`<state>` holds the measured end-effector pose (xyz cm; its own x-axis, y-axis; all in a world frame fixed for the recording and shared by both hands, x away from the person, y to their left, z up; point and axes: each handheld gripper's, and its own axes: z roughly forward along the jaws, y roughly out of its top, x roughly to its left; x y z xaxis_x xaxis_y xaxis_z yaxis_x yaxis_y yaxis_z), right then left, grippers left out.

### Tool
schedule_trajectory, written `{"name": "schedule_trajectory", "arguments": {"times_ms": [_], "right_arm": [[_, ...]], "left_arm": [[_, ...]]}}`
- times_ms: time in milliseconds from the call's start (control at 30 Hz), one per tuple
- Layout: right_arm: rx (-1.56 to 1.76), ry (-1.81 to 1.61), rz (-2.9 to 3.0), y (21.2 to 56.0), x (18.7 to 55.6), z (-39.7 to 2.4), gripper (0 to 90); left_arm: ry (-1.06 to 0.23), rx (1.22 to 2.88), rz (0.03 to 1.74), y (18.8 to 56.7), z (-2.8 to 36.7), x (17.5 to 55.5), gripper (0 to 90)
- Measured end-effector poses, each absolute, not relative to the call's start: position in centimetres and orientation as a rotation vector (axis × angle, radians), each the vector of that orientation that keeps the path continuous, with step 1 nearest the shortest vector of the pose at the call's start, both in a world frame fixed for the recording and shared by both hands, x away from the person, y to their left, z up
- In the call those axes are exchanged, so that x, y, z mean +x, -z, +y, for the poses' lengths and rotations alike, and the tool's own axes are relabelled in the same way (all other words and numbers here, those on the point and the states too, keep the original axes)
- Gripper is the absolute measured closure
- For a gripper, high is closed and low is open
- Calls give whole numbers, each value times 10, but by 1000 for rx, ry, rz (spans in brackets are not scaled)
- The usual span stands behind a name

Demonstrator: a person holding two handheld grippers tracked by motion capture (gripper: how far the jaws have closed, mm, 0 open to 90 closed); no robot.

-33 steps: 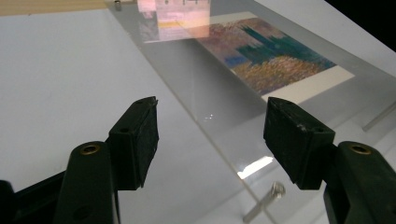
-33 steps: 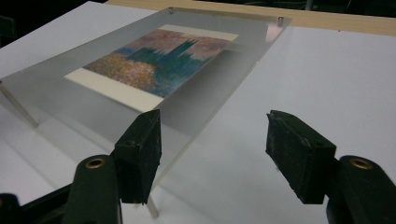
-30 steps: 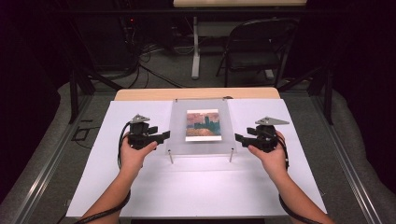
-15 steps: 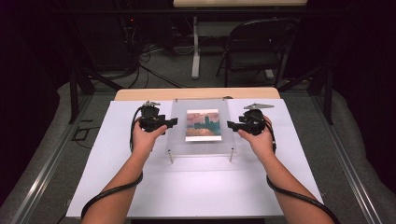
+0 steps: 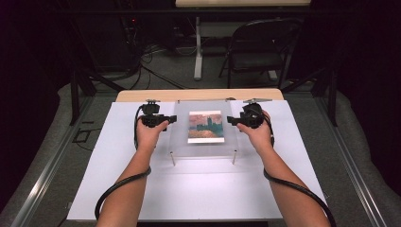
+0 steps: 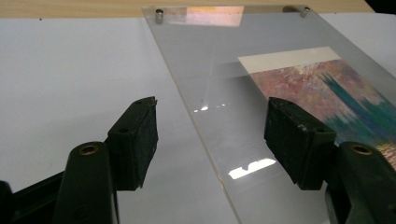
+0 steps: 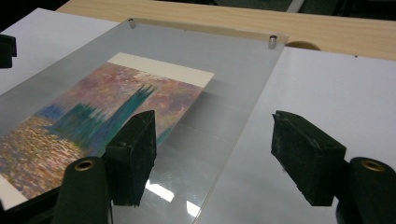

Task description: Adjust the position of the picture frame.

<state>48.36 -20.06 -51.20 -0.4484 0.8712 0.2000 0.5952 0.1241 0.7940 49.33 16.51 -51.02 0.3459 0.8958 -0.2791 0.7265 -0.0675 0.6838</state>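
A clear acrylic plate stands on short metal posts over the white sheet, with a painted print of blue towers and orange water under its middle. My left gripper is open at the plate's left edge. In the left gripper view that edge of the plate runs between the jaws of the left gripper, one over the print side, one over the sheet. My right gripper is open at the right edge. It straddles the plate beside the print likewise.
A white sheet covers the wooden table. Two screw caps mark the plate's far corners. A folding chair and floor cables lie beyond the table. The left gripper's tip shows across the plate.
Both hands have moved away from me and inward, from beside the plate's near half up to its side edges. The jaws now straddle those edges. The plate has not moved.
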Motion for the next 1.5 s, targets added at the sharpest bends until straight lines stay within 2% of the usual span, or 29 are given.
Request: {"name": "schedule_trajectory", "arguments": {"times_ms": [200, 400, 833, 1000, 1500], "right_arm": [[1480, -1233, 2103, 523, 489, -204, 303], [1569, -1285, 2121, 529, 493, -207, 310], [1601, -1261, 2208, 529, 498, -188, 291], [1632, -1261, 2206, 531, 501, -188, 292], [1712, -1284, 2209, 540, 508, -190, 273]], "left_arm": [[-255, 1865, 1425, 517, 160, 496, 349], [-172, 1848, 1415, 525, 156, 498, 349], [-80, 1830, 1436, 532, 151, 502, 347], [-28, 1819, 1454, 536, 152, 504, 328], [6, 1796, 1457, 541, 148, 505, 262]]}}
